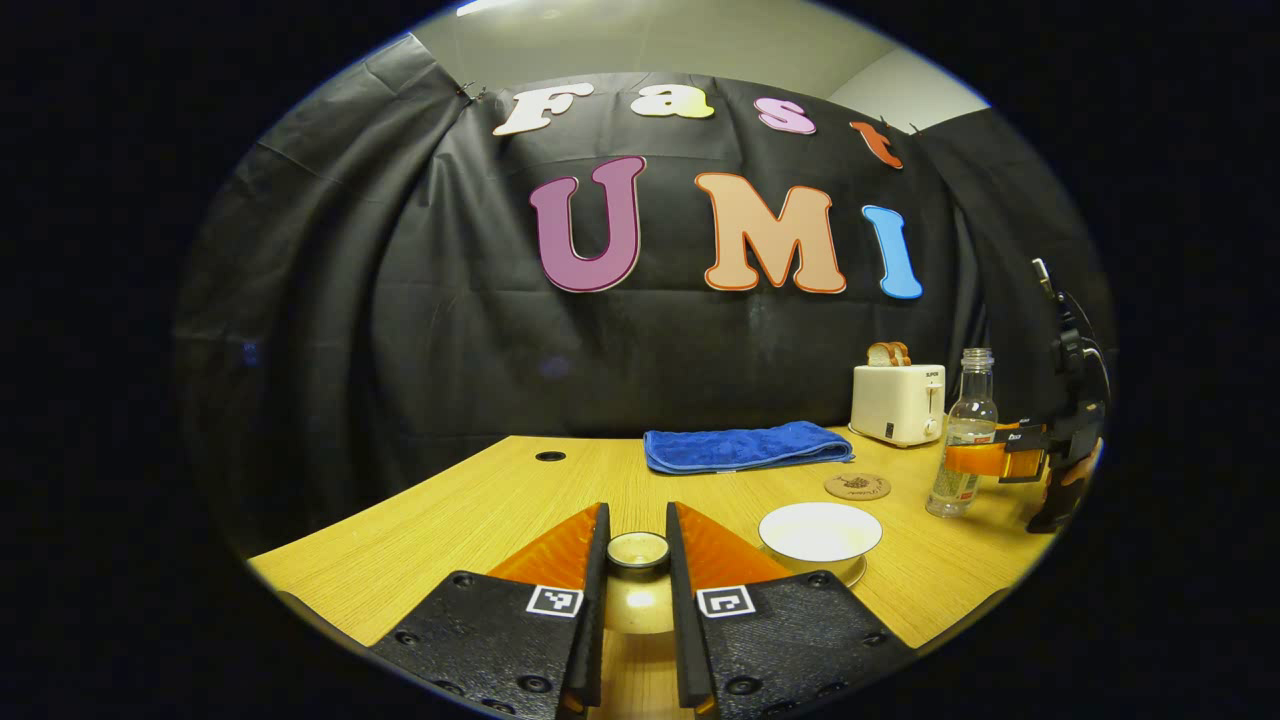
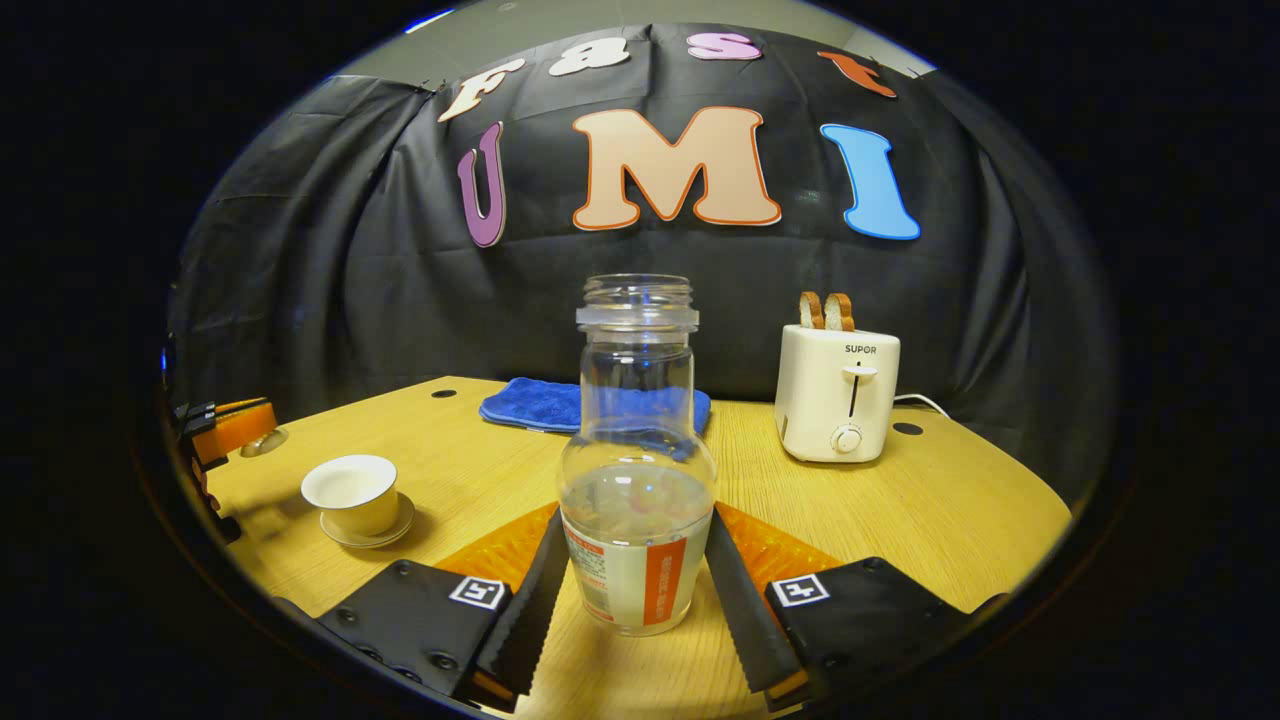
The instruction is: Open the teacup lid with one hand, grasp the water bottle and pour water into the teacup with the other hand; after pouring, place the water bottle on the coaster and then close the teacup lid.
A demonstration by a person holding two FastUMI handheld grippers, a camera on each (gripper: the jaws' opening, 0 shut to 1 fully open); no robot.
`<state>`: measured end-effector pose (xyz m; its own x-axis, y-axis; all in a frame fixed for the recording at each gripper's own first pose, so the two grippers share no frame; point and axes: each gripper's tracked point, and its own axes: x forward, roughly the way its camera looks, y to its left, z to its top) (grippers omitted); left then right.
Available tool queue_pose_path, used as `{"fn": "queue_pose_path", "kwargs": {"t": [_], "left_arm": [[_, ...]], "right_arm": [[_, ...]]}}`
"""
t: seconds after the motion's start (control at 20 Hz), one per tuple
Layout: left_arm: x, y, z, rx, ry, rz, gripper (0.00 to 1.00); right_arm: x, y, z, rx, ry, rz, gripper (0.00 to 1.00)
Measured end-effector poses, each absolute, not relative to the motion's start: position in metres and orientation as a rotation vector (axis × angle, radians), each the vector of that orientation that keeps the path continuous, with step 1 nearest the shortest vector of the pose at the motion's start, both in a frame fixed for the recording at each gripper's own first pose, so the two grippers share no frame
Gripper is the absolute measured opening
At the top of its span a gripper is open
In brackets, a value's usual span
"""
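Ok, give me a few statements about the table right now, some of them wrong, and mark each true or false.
1. The teacup is uncovered. True.
2. The water bottle stands on the coaster. False: it stands on the table beside the coaster, which is bare.
3. The left gripper holds the teacup lid between its fingers. True.
4. The water bottle has its cap on. False: its neck is open.
5. The toaster is empty. False: two bread slices stick out of it.
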<state>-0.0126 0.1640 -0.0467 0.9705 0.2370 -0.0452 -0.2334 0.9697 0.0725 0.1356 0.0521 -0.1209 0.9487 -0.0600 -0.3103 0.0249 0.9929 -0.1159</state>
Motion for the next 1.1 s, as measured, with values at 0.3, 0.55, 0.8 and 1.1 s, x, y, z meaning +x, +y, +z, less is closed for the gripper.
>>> {"fn": "queue_pose_path", "kwargs": {"t": [0.3,0.55,0.8,1.1], "left_arm": [[-0.014,0.164,-0.047,0.066,0.056,0.243,0.27],[-0.014,0.169,-0.046,0.067,0.056,0.250,0.27],[-0.019,0.186,-0.045,0.070,0.057,0.287,0.27],[-0.022,0.195,-0.046,0.071,0.057,0.307,0.27]], "right_arm": [[0.135,0.070,-0.113,-0.421,0.280,-0.049,0.81],[0.136,0.084,-0.098,-0.634,0.244,-0.038,0.80],[0.140,0.099,-0.090,-0.806,0.243,0.010,0.80],[0.147,0.124,-0.099,-1.022,0.254,0.079,0.79]]}}
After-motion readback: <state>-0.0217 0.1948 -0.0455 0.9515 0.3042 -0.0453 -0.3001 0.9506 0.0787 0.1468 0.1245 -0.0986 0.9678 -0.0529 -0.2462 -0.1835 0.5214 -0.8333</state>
